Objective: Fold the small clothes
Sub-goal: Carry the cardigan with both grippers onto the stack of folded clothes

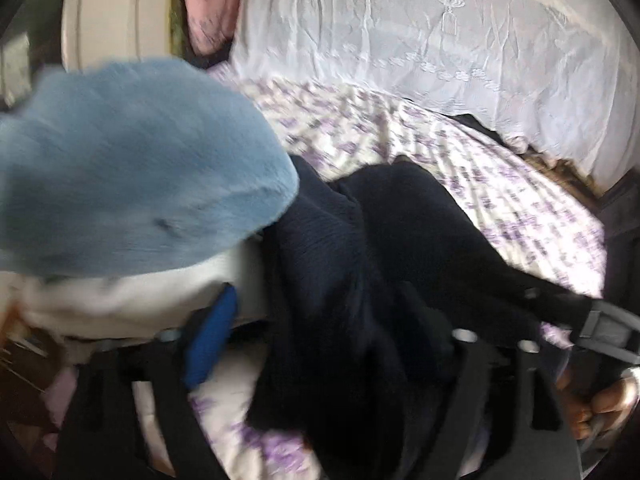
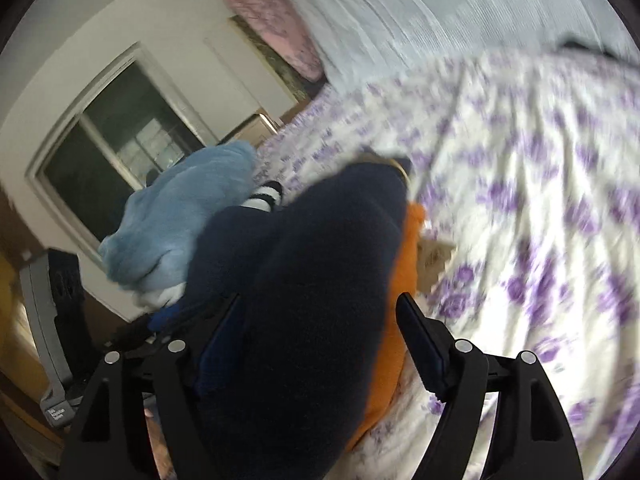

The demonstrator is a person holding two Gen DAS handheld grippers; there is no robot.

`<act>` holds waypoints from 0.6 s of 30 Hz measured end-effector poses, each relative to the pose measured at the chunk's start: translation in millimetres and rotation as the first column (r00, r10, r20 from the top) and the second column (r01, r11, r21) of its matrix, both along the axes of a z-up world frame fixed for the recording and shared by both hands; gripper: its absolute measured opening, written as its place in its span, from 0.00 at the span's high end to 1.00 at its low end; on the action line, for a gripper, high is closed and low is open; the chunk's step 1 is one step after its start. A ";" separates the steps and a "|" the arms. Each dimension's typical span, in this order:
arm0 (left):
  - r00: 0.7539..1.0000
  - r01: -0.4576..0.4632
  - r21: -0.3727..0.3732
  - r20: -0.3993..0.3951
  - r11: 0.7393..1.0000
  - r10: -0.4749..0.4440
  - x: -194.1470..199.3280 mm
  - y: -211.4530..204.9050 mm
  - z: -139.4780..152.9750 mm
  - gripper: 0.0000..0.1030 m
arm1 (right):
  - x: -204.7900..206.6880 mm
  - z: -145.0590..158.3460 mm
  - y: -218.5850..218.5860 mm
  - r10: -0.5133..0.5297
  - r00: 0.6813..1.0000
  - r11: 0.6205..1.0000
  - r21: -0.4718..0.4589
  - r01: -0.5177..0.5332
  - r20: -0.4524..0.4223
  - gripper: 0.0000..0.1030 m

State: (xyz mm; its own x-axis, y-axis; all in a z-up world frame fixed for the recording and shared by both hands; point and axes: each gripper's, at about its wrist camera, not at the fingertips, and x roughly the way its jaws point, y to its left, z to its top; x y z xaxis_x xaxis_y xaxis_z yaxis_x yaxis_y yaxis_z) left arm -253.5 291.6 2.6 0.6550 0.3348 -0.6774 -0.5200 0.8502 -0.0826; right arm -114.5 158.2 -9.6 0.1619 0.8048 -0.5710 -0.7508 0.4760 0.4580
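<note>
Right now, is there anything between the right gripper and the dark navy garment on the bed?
Nothing visible. The dark navy garment already lies between the open fingers of the right gripper, and the pads do not press on it. An orange cloth lies beside it, toward the floral bedsheet.

Floral bedsheet (image 2: pixel 520 208) — navy garment (image 2: pixel 320 280), blue sock (image 2: pixel 176 220).

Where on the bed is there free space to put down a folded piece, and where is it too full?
Free: the floral sheet right of the dark navy garment, toward the white cover. Crowded: the pile with the light blue fleece, striped sock and orange cloth.
</note>
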 end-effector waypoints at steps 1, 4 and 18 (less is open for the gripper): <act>1.000 -0.002 0.022 -0.002 1.000 0.002 -5.5 -3.7 3.0 0.15 | -5.8 5.7 -3.0 -0.001 1.000 1.000 -0.003 0.001 0.029 0.14; 1.000 -0.018 0.066 -0.001 0.998 0.018 -26.0 -15.8 15.3 0.11 | -29.3 24.9 -14.2 -0.027 0.991 0.999 -0.019 0.030 0.131 0.10; 0.998 -0.061 0.209 0.046 0.976 0.053 -79.1 -61.5 48.1 0.04 | -107.1 49.7 -64.7 -0.165 0.919 0.981 -0.038 0.191 0.359 0.03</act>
